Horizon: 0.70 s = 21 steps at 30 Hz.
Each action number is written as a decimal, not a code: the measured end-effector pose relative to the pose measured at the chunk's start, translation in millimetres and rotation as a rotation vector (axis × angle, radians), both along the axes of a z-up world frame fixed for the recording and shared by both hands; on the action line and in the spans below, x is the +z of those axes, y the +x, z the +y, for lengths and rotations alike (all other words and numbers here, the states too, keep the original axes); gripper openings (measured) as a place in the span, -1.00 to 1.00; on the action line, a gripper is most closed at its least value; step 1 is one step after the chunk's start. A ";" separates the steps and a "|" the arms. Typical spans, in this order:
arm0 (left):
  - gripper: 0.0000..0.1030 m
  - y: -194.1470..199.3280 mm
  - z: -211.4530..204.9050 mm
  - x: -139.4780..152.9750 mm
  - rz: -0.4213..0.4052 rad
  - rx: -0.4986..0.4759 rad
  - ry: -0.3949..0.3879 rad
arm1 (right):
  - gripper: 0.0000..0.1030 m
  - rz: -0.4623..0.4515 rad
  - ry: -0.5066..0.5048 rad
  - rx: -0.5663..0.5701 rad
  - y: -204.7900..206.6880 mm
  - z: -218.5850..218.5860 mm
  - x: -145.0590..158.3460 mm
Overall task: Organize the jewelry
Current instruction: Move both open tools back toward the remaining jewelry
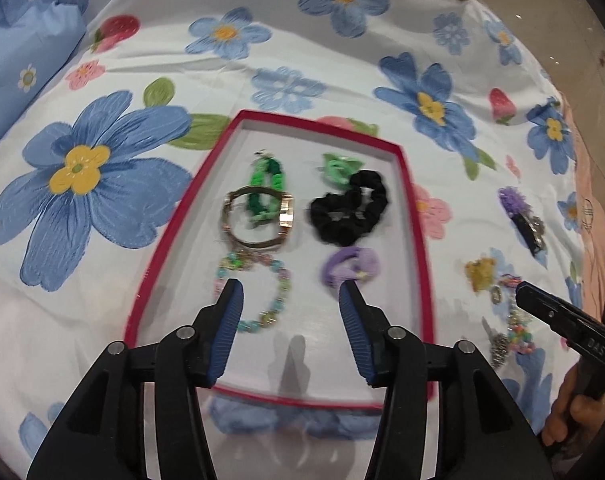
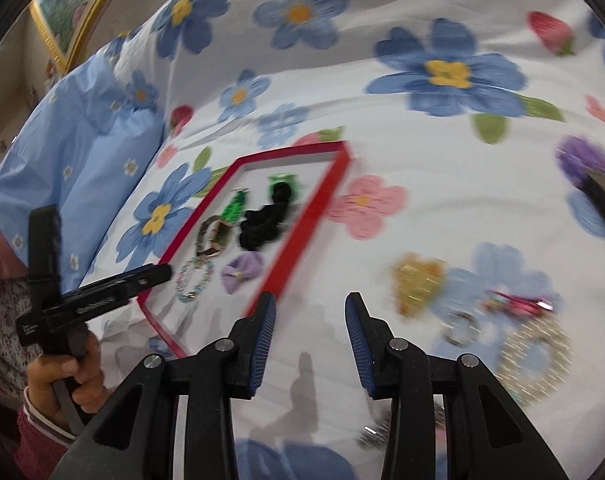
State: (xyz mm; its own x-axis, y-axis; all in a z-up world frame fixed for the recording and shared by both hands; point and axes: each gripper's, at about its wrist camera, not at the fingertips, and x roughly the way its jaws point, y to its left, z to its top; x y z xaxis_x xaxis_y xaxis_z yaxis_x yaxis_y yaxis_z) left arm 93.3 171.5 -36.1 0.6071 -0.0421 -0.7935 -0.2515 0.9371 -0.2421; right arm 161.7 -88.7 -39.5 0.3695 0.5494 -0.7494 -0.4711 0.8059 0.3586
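The left gripper [image 1: 291, 292] tilts steeply down over the red tray [image 1: 416, 220], released and empty. The right gripper [image 2: 310, 306] (also empty, jaws apart) angles down over the floral bedsheet [image 2: 382, 128] beside it.

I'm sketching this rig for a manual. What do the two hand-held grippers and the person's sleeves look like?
Each hand-held gripper, left and right, is a black plastic frame with silver pivot pins and two fingers faced with ribbed blue pads. Their side bodies carry small white lettering, too blurred to read. A knitted pink sleeve with a striped cuff covers the left wrist.
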 end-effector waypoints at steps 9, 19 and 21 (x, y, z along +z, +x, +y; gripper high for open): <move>0.14 -11.6 -40.6 19.7 -0.036 -0.071 -0.018 | -0.13 -0.005 -0.001 -0.119 -11.2 -65.9 4.2; 0.15 -13.6 -86.4 17.5 -0.017 -0.169 -0.026 | -0.11 -0.005 -0.025 -0.217 -25.2 -118.0 -1.0; 0.16 -13.3 -95.4 16.1 -0.012 -0.186 -0.027 | -0.08 -0.003 -0.032 -0.230 -28.4 -126.3 -2.7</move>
State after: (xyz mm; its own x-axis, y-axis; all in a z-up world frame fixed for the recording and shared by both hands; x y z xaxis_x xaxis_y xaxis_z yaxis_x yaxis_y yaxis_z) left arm 80.0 76.1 -19.9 0.5963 -0.1755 -0.7834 -0.0715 0.9603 -0.2695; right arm 133.3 -215.0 -42.2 0.4848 0.4265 -0.7636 -0.2746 0.9031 0.3301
